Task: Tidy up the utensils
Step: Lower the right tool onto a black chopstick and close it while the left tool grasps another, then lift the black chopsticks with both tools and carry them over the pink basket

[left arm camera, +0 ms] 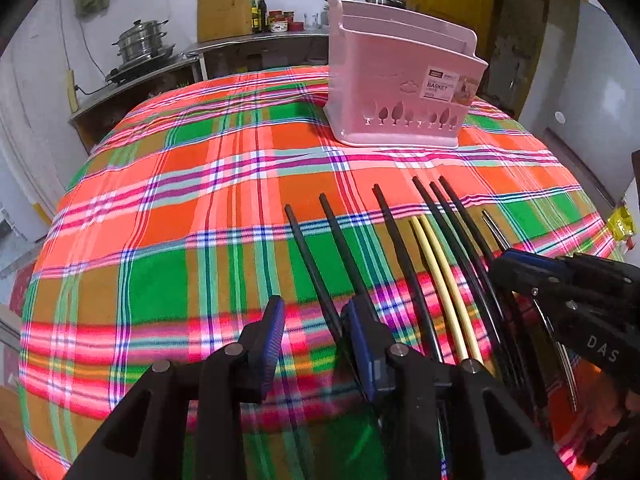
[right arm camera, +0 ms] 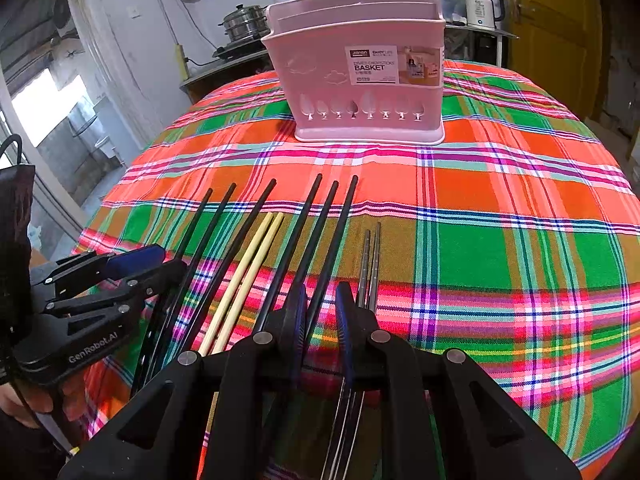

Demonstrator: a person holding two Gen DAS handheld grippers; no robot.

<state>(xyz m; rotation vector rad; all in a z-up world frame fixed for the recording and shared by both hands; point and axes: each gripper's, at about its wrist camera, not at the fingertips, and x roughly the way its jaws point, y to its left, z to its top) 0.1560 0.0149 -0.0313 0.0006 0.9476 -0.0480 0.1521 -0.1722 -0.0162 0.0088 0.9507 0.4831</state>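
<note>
A pink chopstick basket (left arm camera: pixel 384 92) (right arm camera: pixel 320 80) stands upright at the far side of the plaid tablecloth (left arm camera: pixel 160 200). Near the front, chopsticks lie in a row: several black chopsticks (right arm camera: pixel 248 224), a pale yellow pair (right arm camera: pixel 252 260) and a thin metal pair (right arm camera: pixel 372 256). My left gripper (left arm camera: pixel 316 340) hovers open at the row's left end, with the leftmost black chopstick (left arm camera: pixel 308 256) running into its gap. My right gripper (right arm camera: pixel 320 316) is narrowly open over another black chopstick (right arm camera: pixel 340 228), its pads (right arm camera: pixel 344 320) clear of it. Each gripper shows in the other's view: left gripper (right arm camera: pixel 148 264), right gripper (left arm camera: pixel 512 268).
A metal counter (left arm camera: pixel 240 46) behind the table holds a steamer pot (left arm camera: pixel 140 40), a wooden board (left arm camera: pixel 224 6) and bottles (left arm camera: pixel 260 12). A kettle (right arm camera: pixel 480 8) and a yellow door (right arm camera: pixel 552 20) are at the right. A hand (right arm camera: pixel 24 400) grips the left tool.
</note>
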